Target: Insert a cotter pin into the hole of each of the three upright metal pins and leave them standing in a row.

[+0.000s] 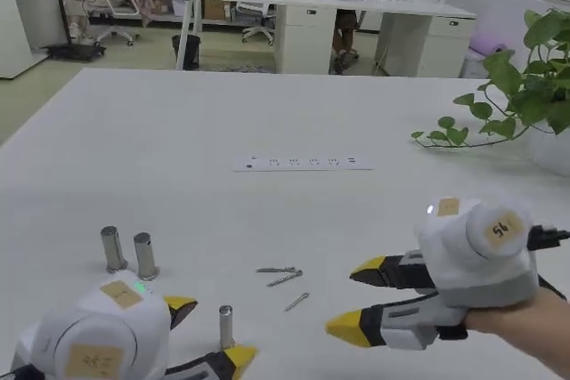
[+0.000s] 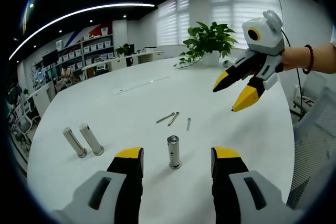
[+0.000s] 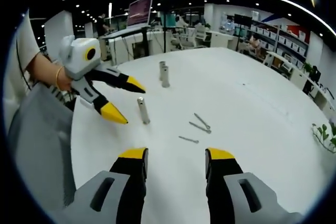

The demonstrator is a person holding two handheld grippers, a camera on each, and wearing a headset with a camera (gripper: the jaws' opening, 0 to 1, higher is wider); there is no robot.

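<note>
Three upright metal pins stand on the white table (image 1: pixel 267 122). Two of them (image 1: pixel 111 248) (image 1: pixel 144 255) are side by side at the left; a third pin (image 1: pixel 226 325) stands alone nearer me. My left gripper (image 1: pixel 209 331) is open, its yellow tips on either side of that lone pin (image 2: pixel 174 151) without touching it. Three cotter pins (image 1: pixel 274 270) (image 1: pixel 285 278) (image 1: pixel 297 302) lie loose to the right of it. My right gripper (image 1: pixel 354 300) hovers open and holding nothing, to the right of the cotter pins (image 3: pixel 199 127). The left gripper (image 3: pixel 126 99) flanks the lone pin (image 3: pixel 142 110).
A white power strip (image 1: pixel 303 163) lies across the middle of the table. A leafy plant (image 1: pixel 525 86) hangs over the right edge. Desks, chairs and a seated person are in the room beyond the far edge.
</note>
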